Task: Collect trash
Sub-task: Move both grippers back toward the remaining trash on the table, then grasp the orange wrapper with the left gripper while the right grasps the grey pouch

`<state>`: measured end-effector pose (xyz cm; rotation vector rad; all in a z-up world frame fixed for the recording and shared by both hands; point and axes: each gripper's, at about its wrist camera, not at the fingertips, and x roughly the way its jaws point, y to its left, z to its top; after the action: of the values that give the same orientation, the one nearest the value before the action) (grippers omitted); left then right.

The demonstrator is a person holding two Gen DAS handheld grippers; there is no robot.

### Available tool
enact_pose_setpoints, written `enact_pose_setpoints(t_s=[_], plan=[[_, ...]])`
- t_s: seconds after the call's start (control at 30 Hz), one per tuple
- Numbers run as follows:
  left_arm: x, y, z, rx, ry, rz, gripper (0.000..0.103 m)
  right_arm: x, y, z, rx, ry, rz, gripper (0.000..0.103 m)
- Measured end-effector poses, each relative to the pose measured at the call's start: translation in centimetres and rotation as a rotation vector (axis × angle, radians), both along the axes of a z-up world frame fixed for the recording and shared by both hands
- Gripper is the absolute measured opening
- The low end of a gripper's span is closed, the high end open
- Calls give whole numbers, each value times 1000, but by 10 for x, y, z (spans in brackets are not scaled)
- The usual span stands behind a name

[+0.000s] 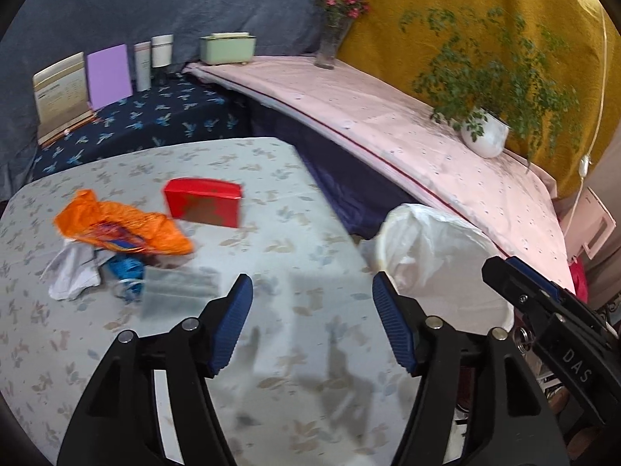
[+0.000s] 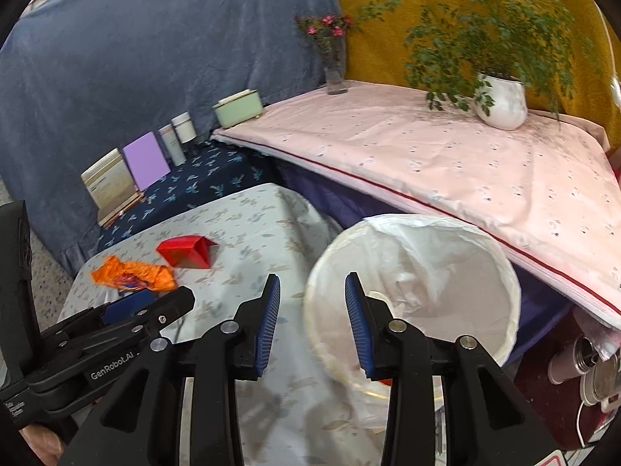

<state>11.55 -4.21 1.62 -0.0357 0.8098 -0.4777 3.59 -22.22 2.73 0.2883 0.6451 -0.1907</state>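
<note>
Trash lies on the table with the leaf-print cloth [image 1: 295,209]: an orange wrapper [image 1: 124,229], a red box [image 1: 203,207], white crumpled paper [image 1: 71,272], a blue wrapper [image 1: 126,270] and a clear plastic packet [image 1: 178,291]. A white bin with a plastic liner [image 2: 419,283] stands off the table's right edge; it also shows in the left wrist view [image 1: 434,260]. My left gripper [image 1: 312,322] is open and empty above the table, right of the trash. My right gripper [image 2: 312,322] is open and empty at the bin's near left rim. The orange wrapper [image 2: 134,275] and red box [image 2: 188,252] show in the right wrist view.
A pink-covered surface [image 1: 427,143] holds a potted plant [image 1: 485,136], a flower vase [image 1: 330,44] and a green box [image 1: 227,48]. A dark blue shelf [image 1: 155,116] behind the table holds books and tubes. Bottles and cups [image 2: 582,361] sit low at right.
</note>
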Motion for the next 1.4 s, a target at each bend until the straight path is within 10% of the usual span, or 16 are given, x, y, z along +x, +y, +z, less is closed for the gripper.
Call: enact_pose_setpoints(t_s=[0.73, 1.07, 1.4], plan=[[30, 168, -28, 140, -11, 255, 85, 53, 145, -37, -24, 110, 256, 48], [62, 189, -16, 22, 24, 283, 85, 80, 171, -54, -22, 149, 282, 48], [106, 165, -23, -18, 66, 249, 59, 109, 176, -73, -31, 199, 287, 48]])
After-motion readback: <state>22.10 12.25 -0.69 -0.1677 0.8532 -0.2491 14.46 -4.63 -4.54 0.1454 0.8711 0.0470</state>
